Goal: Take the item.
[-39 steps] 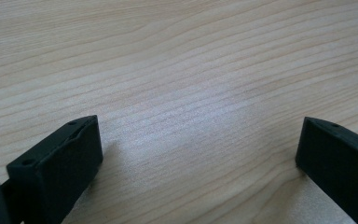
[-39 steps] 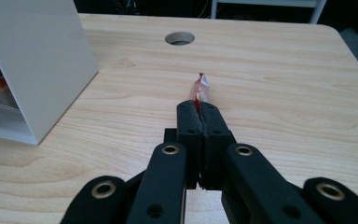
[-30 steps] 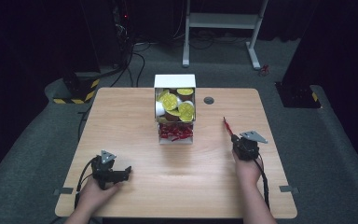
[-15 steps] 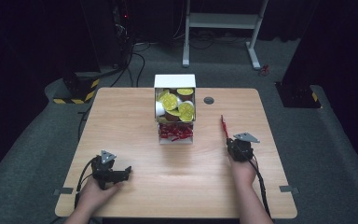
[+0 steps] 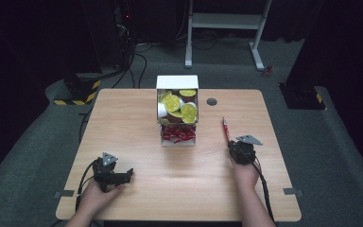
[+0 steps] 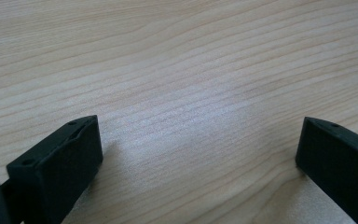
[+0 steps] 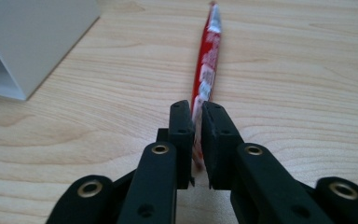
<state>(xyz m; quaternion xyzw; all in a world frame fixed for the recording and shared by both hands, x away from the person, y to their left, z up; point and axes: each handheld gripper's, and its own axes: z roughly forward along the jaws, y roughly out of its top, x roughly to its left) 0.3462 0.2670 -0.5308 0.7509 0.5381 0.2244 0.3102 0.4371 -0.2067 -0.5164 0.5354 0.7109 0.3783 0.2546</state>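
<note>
Red and slender, the sachet [image 7: 205,70] is lying flat on the wooden table [image 5: 137,123], to the right of the white dispenser box [image 5: 177,111] and well apart from it, its long axis pointing away from the person. The right gripper [image 7: 197,122] is straddling the near end of the sachet: its jaws have just been opening, and they are now standing a narrow gap apart with the wrapper between them, so whether the pads are pressing on the wrapper cannot be told. In the high view, the right gripper [image 5: 240,150] is sitting at the near tip of the sachet [image 5: 225,128], right of and nearer than the box. The left gripper [image 5: 109,171] is resting left of and well nearer than the box, its jaws standing wide apart over bare tabletop, with nothing between them. The box is holding yellow-lidded pods [image 5: 178,105] in its upper compartment and a heap of red sachets [image 5: 177,134] in its lower one. A small dark grommet [image 5: 211,101] is sitting just right of the box's far end.
</note>
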